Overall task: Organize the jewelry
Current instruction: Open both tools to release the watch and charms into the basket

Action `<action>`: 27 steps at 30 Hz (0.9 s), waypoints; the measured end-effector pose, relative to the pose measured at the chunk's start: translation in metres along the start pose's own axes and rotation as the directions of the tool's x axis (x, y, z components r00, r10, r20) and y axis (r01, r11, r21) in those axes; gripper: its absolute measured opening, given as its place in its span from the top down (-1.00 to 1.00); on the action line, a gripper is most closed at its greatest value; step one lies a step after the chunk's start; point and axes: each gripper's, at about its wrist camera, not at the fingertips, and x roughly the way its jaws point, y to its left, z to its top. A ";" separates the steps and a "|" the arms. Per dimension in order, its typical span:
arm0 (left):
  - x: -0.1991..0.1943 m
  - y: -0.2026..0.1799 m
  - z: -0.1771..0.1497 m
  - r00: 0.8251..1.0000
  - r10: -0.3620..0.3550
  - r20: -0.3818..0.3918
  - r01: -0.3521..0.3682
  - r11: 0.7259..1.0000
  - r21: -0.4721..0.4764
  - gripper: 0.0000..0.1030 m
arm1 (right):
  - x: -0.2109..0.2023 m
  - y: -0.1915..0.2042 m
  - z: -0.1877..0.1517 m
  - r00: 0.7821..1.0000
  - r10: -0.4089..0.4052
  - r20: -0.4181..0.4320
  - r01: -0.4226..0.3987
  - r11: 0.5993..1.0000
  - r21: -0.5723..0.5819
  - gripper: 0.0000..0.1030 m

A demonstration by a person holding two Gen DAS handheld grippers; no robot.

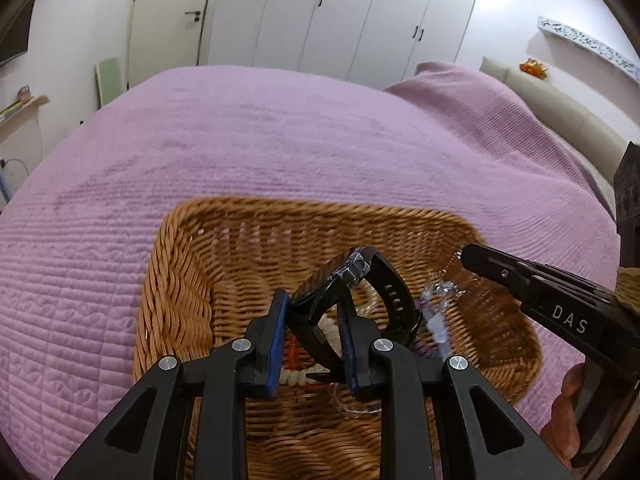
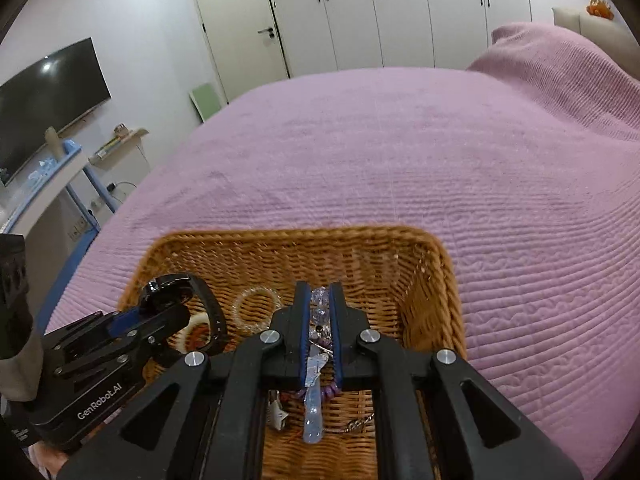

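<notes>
A wicker basket (image 1: 176, 288) (image 2: 432, 280) sits on the purple bedspread. My left gripper (image 1: 314, 304) is shut on a black wristwatch (image 1: 384, 288) and holds it over the basket; the watch also shows in the right wrist view (image 2: 172, 286). My right gripper (image 2: 320, 294) is shut on a clear plastic packet (image 2: 318, 360) holding a purple bead bracelet (image 2: 328, 392), above the basket's right side. In the left wrist view the right gripper (image 1: 460, 258) reaches in from the right with the packet (image 1: 436, 304). A white and red bead bracelet (image 1: 296, 364) lies under the watch.
A clear bead bracelet (image 2: 258, 308), a small chain (image 2: 356, 424) and a white tag (image 2: 278, 414) lie in the basket. The purple bedspread (image 2: 400, 152) spreads around it, with a pillow hump (image 2: 560, 64) at the far right. White wardrobes (image 2: 400, 12) stand behind.
</notes>
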 end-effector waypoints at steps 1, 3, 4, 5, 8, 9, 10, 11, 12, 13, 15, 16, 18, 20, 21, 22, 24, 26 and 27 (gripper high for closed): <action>0.000 -0.001 -0.002 1.000 0.006 -0.001 -0.006 1.000 0.004 0.51 | 0.003 0.000 -0.001 1.000 -0.004 -0.006 0.004 1.000 0.002 0.78; -0.003 0.000 -0.002 1.000 -0.011 0.015 0.011 1.000 0.004 0.37 | 0.007 -0.003 -0.005 1.000 -0.008 -0.017 0.008 1.000 0.015 0.73; -0.006 -0.001 -0.002 0.999 -0.024 0.027 0.023 1.000 0.006 0.34 | 0.008 -0.003 -0.006 1.000 -0.005 -0.021 0.006 1.000 0.020 0.56; -0.012 -0.003 -0.001 0.998 -0.036 0.047 0.035 0.999 0.013 0.23 | 0.008 -0.003 -0.007 1.000 -0.004 -0.021 0.004 1.000 0.023 0.44; -0.028 -0.005 -0.003 0.995 -0.030 0.095 0.028 0.999 0.022 -0.04 | -0.004 -0.001 -0.013 1.000 -0.020 0.009 0.019 1.000 0.018 0.16; -0.035 -0.007 -0.004 0.994 -0.022 0.111 0.019 0.999 0.027 -0.04 | -0.009 0.000 -0.015 1.000 -0.022 0.018 0.022 1.000 0.010 0.15; -0.041 -0.009 -0.005 0.992 -0.016 0.123 0.012 0.999 0.033 -0.04 | -0.013 0.002 -0.016 0.999 -0.025 0.025 0.025 1.000 0.006 0.15; -0.046 -0.010 -0.006 0.991 -0.012 0.135 0.007 0.999 0.038 -0.04 | -0.020 0.005 -0.017 0.999 -0.026 0.035 0.026 1.000 0.003 0.15; -0.056 -0.013 -0.008 0.988 -0.005 0.156 -0.002 0.999 0.047 -0.05 | -0.029 0.007 -0.020 0.998 -0.023 0.052 0.024 1.000 -0.001 0.15; -0.066 -0.017 -0.012 0.984 -0.003 0.179 -0.007 0.998 0.055 -0.05 | -0.038 0.009 -0.023 0.997 -0.023 0.068 0.024 1.000 -0.003 0.13; -0.082 -0.019 -0.018 0.977 -0.018 0.211 0.007 0.999 0.053 -0.08 | -0.054 0.013 -0.027 0.995 -0.026 0.099 0.027 1.000 -0.010 0.01; -0.093 -0.021 -0.023 0.973 -0.029 0.229 0.018 0.999 0.050 -0.11 | -0.066 0.015 -0.032 0.992 -0.028 0.123 0.030 0.999 -0.015 -0.05; -0.110 -0.026 -0.034 0.966 -0.023 0.257 0.009 0.998 0.054 -0.24 | -0.088 0.019 -0.040 0.986 -0.023 0.163 0.027 0.999 -0.022 -0.10; -0.124 -0.031 -0.042 0.958 -0.002 0.287 -0.015 0.998 0.058 -0.25 | -0.104 0.021 -0.045 0.981 -0.024 0.190 0.030 0.999 -0.027 -0.10; -0.132 -0.033 -0.047 0.953 0.003 0.304 -0.022 0.998 0.060 -0.27 | -0.112 0.020 -0.048 0.979 -0.026 0.202 0.033 0.999 -0.029 -0.10; -0.136 -0.035 -0.050 0.950 0.003 0.313 -0.023 0.998 0.060 -0.30 | -0.118 0.021 -0.051 0.976 -0.028 0.214 0.035 0.999 -0.032 -0.10; -0.145 -0.037 -0.058 0.933 0.017 0.360 -0.040 0.998 0.056 -0.50 | -0.131 0.023 -0.059 0.969 -0.043 0.242 0.054 0.998 -0.041 -0.10; -0.149 -0.039 -0.064 0.919 0.048 0.392 -0.074 0.996 0.050 -0.52 | -0.138 0.028 -0.068 0.959 -0.073 0.276 0.091 0.994 -0.054 -0.12; -0.147 -0.039 -0.067 0.916 0.063 0.395 -0.087 0.995 0.044 -0.52 | -0.142 0.030 -0.078 0.943 -0.106 0.316 0.131 0.990 -0.060 -0.24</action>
